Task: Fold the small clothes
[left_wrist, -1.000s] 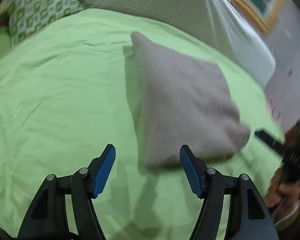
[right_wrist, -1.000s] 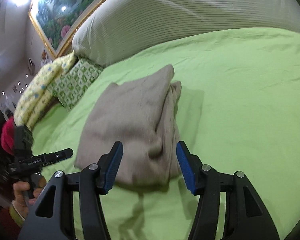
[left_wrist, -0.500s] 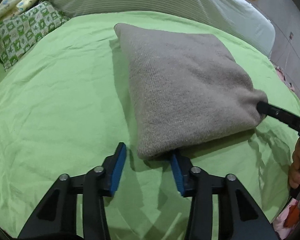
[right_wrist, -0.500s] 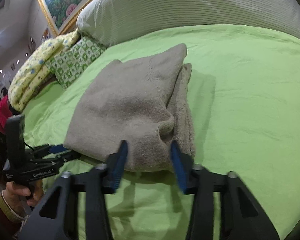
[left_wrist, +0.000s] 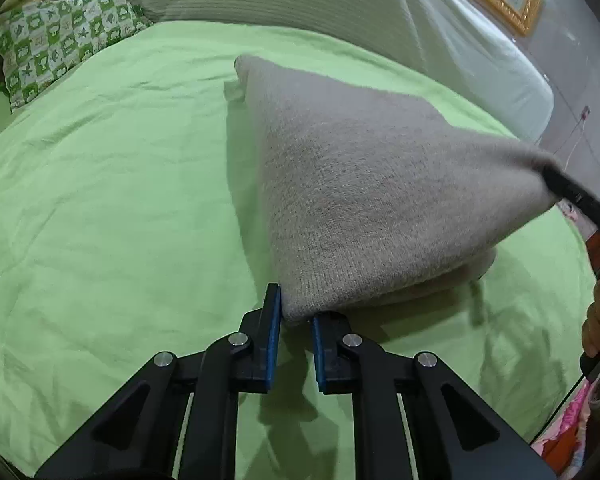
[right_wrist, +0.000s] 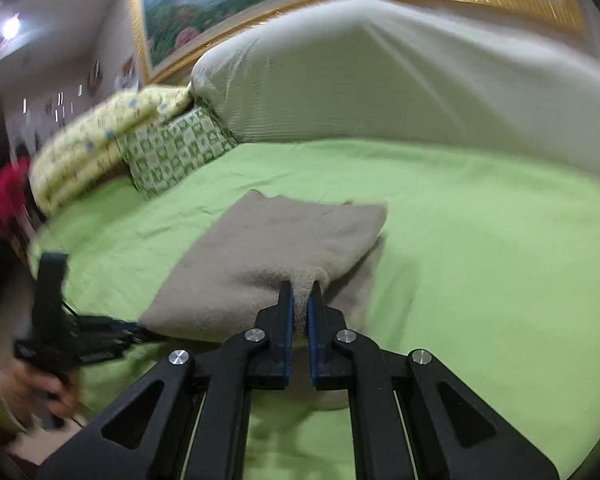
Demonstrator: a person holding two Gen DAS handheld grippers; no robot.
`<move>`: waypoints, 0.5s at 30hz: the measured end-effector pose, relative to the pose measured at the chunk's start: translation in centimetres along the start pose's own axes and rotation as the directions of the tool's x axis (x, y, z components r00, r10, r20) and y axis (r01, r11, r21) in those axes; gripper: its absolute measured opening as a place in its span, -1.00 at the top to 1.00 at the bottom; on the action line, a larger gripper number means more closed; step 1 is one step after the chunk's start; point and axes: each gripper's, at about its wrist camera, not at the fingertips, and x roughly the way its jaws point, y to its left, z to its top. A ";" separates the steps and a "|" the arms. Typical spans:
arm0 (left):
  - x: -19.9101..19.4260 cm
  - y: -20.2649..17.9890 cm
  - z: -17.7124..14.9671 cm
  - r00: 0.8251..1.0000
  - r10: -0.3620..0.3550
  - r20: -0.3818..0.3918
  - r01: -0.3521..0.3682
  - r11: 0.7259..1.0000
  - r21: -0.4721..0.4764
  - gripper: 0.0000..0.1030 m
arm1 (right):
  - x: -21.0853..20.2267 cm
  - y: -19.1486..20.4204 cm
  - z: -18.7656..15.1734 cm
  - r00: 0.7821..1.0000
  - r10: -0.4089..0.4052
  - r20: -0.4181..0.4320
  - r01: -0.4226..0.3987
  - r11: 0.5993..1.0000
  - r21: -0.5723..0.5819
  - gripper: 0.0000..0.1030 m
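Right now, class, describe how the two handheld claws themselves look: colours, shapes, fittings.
Left claw and right claw match: black angular plastic linkage arms with triangular cut-outs, round silver pivot bolts, and flat blue pads lining each finger's inner face. A thin black cable trails from the left unit.

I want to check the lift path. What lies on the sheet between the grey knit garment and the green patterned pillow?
Only bare green sheet lies between the grey knit garment and the green patterned pillow; the left wrist view shows it.

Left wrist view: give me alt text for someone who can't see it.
The left gripper is closing on the near corner of a folded grey knit garment on a green bedsheet. The right gripper pinches its far right corner, lifted.
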 end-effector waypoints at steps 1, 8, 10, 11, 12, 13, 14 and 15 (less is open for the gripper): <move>0.4 0.0 -0.1 1.000 0.004 -0.009 -0.005 1.000 -0.004 0.75 | 0.9 -0.2 -0.9 0.999 -0.009 -0.035 0.009 1.000 -0.005 0.86; 0.9 0.1 -0.5 1.000 -0.001 -0.031 0.002 1.000 0.024 0.75 | 5.5 -2.7 -6.6 0.977 0.034 -0.212 -0.002 0.989 0.149 0.87; 0.8 0.5 -0.5 0.999 -0.013 -0.041 0.014 0.999 0.032 0.75 | 5.2 -3.2 -6.2 0.975 0.042 -0.217 0.000 0.982 0.187 0.85; 0.6 0.6 -0.5 0.999 -0.018 -0.047 0.020 0.999 0.035 0.75 | 5.0 -3.3 -6.1 0.974 0.031 -0.226 0.013 0.982 0.191 0.68; 0.2 0.6 -0.5 0.999 -0.023 -0.048 0.025 0.999 0.036 0.75 | 4.8 -3.4 -6.1 0.971 0.015 -0.237 0.032 0.980 0.196 0.40; -0.5 0.8 -0.6 0.998 -0.033 -0.050 0.034 0.999 0.036 0.73 | 4.5 -3.5 -6.1 0.971 0.011 -0.237 0.040 0.977 0.208 0.31; -1.1 0.9 -0.5 0.998 -0.041 -0.050 0.043 0.998 0.035 0.73 | 3.7 -3.9 -5.9 0.978 0.027 -0.209 0.026 0.969 0.244 0.30; -1.6 1.0 -0.4 0.998 -0.050 -0.044 0.051 0.998 0.033 0.73 | 3.1 -4.2 -5.6 0.981 0.040 -0.192 0.013 0.963 0.268 0.30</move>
